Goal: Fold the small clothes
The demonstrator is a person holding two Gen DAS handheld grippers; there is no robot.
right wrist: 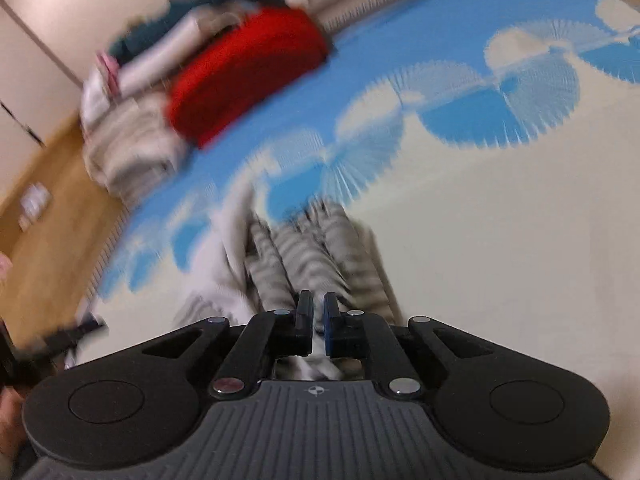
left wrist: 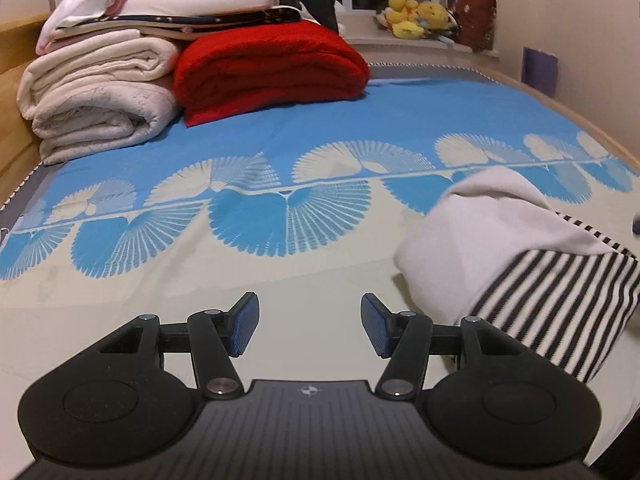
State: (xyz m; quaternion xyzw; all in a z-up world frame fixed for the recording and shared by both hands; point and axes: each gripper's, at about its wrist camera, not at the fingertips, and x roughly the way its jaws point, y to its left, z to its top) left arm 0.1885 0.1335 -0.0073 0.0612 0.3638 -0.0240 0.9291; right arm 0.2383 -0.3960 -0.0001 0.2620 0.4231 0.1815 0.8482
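Left wrist view: the left gripper (left wrist: 310, 326) hovers low over the pale part of the bedspread (left wrist: 280, 120) with its blue pads spread wide and nothing between them. Off to its right, near but not touching, sits the striped garment (left wrist: 560, 312), black-and-white stripes on one side and a plain white face (left wrist: 480, 240) turned outward, bunched and lifted rather than lying flat. At the far end of the bed are stacked white blankets (left wrist: 100, 100), a folded red blanket (left wrist: 272, 68) and, on the sill beyond, yellow soft toys (left wrist: 412, 16). No finished small garment shows anywhere on the spread in this view.

Right wrist view: everything beyond the tool is smeared by motion, so detail is poor. The right gripper (right wrist: 318, 316) is clenched, its jaws nearly together with a fold of the striped garment (right wrist: 312, 248) pinched between them; the cloth trails forward from the fingertips onto the bedspread (right wrist: 500, 220). The red blanket (right wrist: 248, 72) shows as a blur at the upper left.

My guess is the fold is only beginning: the piece is picked up by one edge, crumpled, not yet spread or halved. The free claw would likely need to take a second corner before any neat crease can be made.
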